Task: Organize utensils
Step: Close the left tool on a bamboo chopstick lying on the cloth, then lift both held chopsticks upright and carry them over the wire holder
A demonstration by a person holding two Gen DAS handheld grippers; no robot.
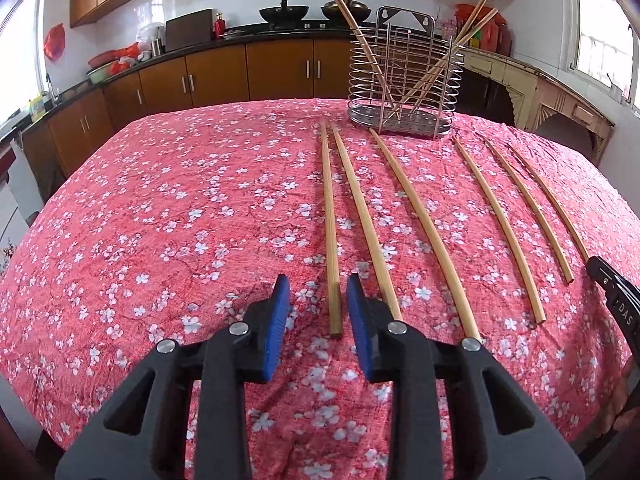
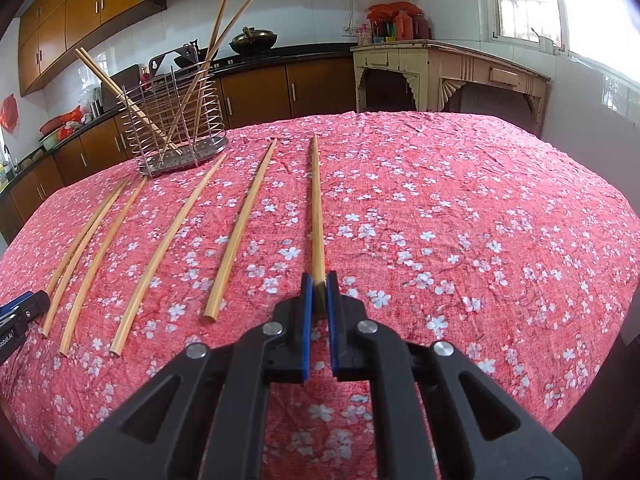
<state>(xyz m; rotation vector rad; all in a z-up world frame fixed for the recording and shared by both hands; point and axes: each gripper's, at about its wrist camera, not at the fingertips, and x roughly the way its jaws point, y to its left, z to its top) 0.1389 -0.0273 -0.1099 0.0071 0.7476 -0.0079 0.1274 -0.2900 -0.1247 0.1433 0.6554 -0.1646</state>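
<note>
Several long bamboo chopsticks lie in a row on the red floral tablecloth (image 1: 160,220). A wire chopstick holder (image 1: 404,80) at the table's far side holds several chopsticks; it also shows in the right wrist view (image 2: 176,120). My left gripper (image 1: 318,292) is open, its blue pads either side of the near end of the leftmost chopstick (image 1: 330,240). My right gripper (image 2: 318,280) is shut on the near end of the rightmost chopstick (image 2: 317,208), which lies along the cloth. The right gripper also shows at the right edge of the left wrist view (image 1: 612,288).
Other chopsticks (image 2: 240,232) lie between the two grippers. Kitchen counters with brown cabinets (image 1: 240,72), woks and bottles stand behind the table. A cream wooden side table (image 2: 448,72) stands at the right by a window. The left gripper shows in the right wrist view (image 2: 20,312).
</note>
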